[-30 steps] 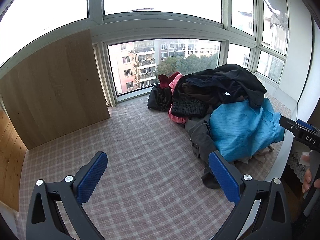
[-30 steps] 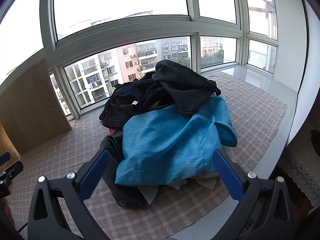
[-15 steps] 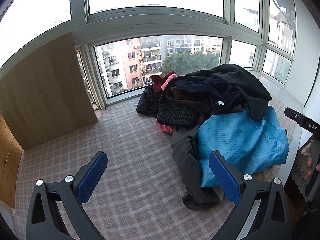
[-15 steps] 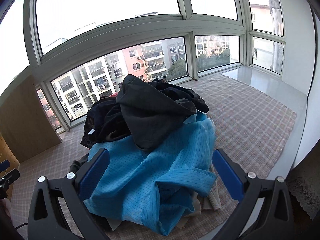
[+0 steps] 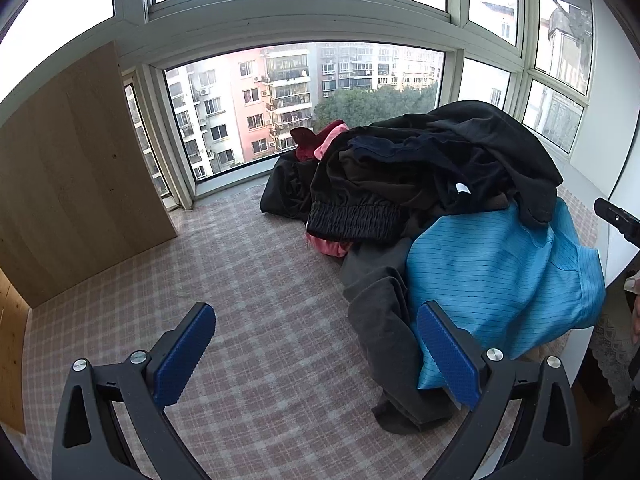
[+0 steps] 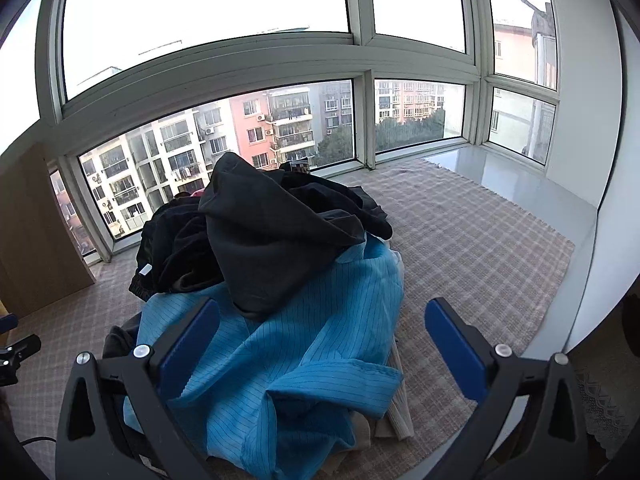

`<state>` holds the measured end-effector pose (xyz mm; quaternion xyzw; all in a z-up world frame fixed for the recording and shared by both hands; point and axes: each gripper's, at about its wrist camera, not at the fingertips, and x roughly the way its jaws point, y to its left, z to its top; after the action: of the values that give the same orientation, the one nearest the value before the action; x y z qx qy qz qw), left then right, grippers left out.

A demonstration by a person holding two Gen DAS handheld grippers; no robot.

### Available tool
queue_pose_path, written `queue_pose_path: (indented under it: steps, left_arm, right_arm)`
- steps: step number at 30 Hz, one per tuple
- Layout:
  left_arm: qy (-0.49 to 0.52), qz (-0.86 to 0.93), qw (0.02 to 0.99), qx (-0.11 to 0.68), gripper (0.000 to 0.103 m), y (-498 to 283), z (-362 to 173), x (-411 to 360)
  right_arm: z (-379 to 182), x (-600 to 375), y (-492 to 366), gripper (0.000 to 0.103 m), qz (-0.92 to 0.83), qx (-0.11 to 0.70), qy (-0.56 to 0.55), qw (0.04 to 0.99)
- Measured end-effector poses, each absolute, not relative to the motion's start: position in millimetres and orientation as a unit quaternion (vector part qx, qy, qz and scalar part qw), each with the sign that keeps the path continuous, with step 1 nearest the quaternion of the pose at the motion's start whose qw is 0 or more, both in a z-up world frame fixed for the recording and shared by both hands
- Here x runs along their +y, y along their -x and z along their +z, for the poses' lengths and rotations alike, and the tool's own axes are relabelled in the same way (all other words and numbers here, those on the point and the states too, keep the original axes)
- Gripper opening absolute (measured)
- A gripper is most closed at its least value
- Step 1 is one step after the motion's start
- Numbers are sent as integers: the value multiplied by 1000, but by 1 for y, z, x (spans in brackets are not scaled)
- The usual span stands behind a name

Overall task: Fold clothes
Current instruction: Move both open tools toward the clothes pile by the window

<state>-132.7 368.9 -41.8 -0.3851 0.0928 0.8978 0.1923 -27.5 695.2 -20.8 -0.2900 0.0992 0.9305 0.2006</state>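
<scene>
A heap of clothes lies on a checked cloth by the window. A bright blue striped garment (image 5: 504,276) (image 6: 288,356) lies at the front of the heap, with black garments (image 5: 432,172) (image 6: 272,240) piled on top, a grey one (image 5: 384,320) trailing off to the left and a pink one (image 5: 328,244) under the black. My left gripper (image 5: 316,352) is open above the checked cloth, its right finger close to the blue garment's edge. My right gripper (image 6: 320,344) is open over the blue garment, with nothing held.
The checked cloth (image 5: 248,280) (image 6: 480,240) covers a wide window ledge with glass panes behind. A wooden panel (image 5: 68,176) stands at the left. The ledge's white edge (image 6: 580,280) runs along the right. A hand (image 5: 634,304) shows at the far right of the left wrist view.
Both grippers have moved closer to the heap. The right gripper has swung right and now hangs over the blue garment. The clothes have not moved.
</scene>
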Motion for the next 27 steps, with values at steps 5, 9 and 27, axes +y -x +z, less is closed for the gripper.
queue_pose_path:
  steps: [5, 9, 27]
  left_arm:
    - [397, 893, 193, 86, 102, 140, -50, 365]
    - [403, 891, 191, 81, 102, 144, -55, 361]
    - [420, 868, 238, 116, 102, 135, -71, 411]
  right_arm:
    - [-29, 686, 53, 103, 931, 81, 303, 188]
    - [-37, 684, 63, 103, 928, 75, 314, 185]
    - [-67, 728, 21, 103, 896, 114, 364, 230]
